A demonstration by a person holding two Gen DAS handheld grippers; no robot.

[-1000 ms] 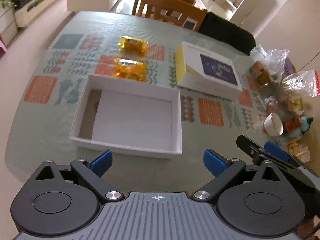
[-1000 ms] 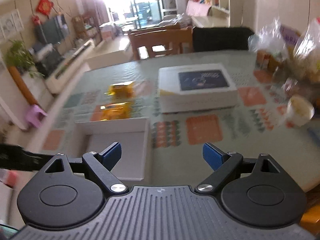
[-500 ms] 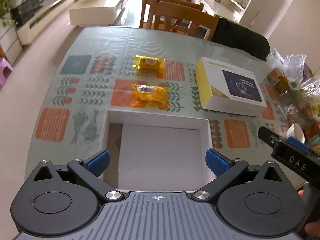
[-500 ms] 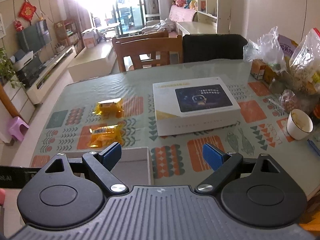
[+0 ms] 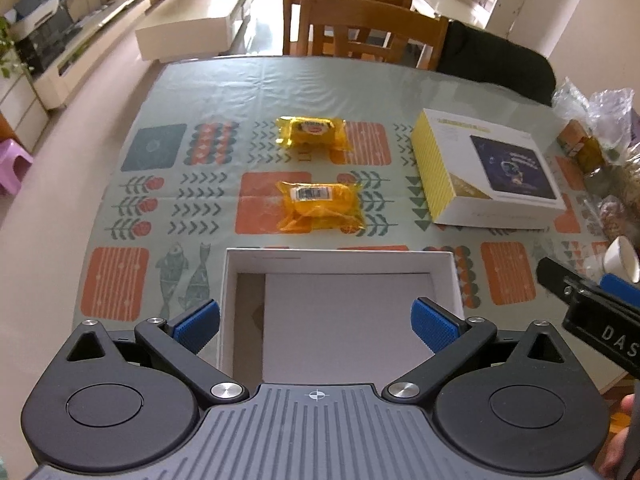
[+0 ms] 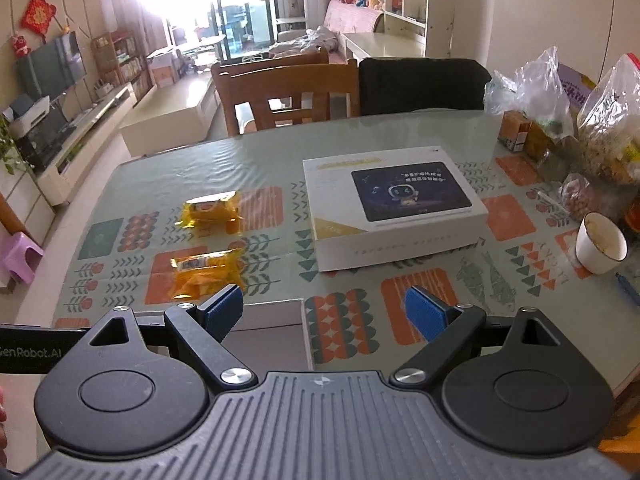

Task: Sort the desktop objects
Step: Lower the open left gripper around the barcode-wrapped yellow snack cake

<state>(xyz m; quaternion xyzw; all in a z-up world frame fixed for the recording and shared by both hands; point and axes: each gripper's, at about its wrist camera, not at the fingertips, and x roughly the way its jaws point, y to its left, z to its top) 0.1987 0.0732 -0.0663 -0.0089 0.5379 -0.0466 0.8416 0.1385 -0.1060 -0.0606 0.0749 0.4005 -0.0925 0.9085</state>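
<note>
Two yellow snack packets lie on the patterned tablecloth: a near one (image 5: 320,206) (image 6: 206,272) and a far one (image 5: 311,133) (image 6: 211,213). An open white box (image 5: 340,258) (image 6: 280,314) sits in front of them, nearest me. My left gripper (image 5: 316,322) is open and empty, held above the white box's near half. My right gripper (image 6: 324,314) is open and empty, held over the table by the box's right corner. It also shows in the left wrist view (image 5: 592,300).
A white and yellow product box (image 5: 486,170) (image 6: 394,204) lies right of the packets. Plastic bags and jars (image 6: 568,120) and a white cup (image 6: 600,242) crowd the right edge. Wooden chairs (image 5: 360,28) stand at the far side.
Both grippers have pulled back and tilted up, so the packets and far table edge now show lower and fuller. Both stay open and empty. Nothing on the table moved.
</note>
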